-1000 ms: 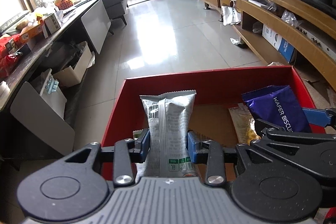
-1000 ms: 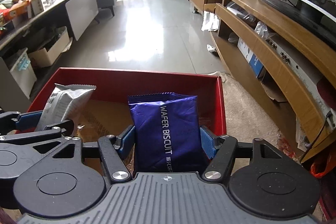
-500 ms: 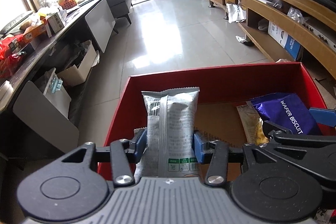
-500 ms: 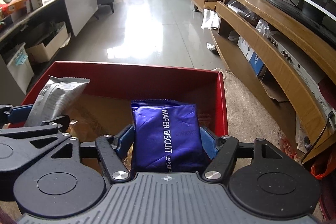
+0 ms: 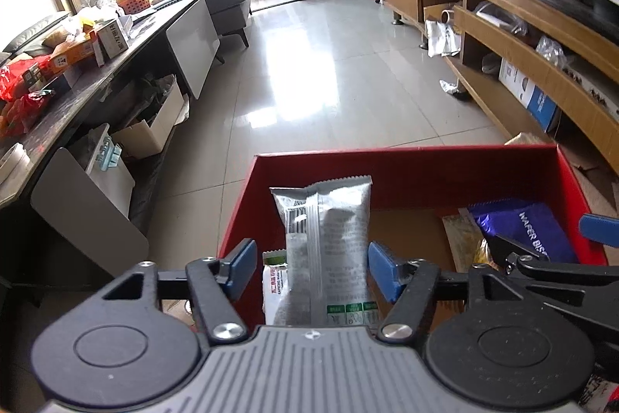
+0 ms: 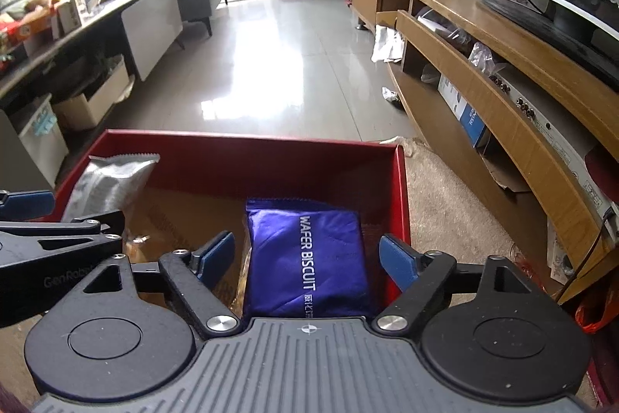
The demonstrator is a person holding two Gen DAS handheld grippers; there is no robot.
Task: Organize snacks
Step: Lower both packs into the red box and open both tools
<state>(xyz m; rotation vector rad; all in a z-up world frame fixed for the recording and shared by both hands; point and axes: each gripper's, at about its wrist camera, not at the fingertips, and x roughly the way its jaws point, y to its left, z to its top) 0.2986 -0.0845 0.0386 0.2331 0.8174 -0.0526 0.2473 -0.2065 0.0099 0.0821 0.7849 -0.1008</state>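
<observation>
A red box [image 5: 406, 153] with a cardboard floor lies below both grippers. In the left wrist view a silver snack packet [image 5: 329, 219] stands on end in the box's left part, between the fingers of my left gripper [image 5: 312, 271]. Its jaws are opening, and both blue pads [image 5: 241, 268] stand clear of the packet. In the right wrist view a purple wafer biscuit packet [image 6: 309, 250] lies in the box's right part. My right gripper [image 6: 307, 258] straddles it with jaws opening and a gap at each pad [image 6: 398, 262]. The silver packet [image 6: 108, 180] shows at the left.
A green-and-white packet [image 5: 275, 277] and a yellowish packet [image 5: 460, 239] also lie in the box. A long wooden TV cabinet [image 6: 503, 72] runs along the right, and a cluttered dark table [image 5: 77, 91] along the left. Tiled floor [image 5: 329, 72] stretches ahead.
Both grippers' jaws have spread and let go of their packets. The purple packet has sunk lower into the box. The silver packet still stands on end.
</observation>
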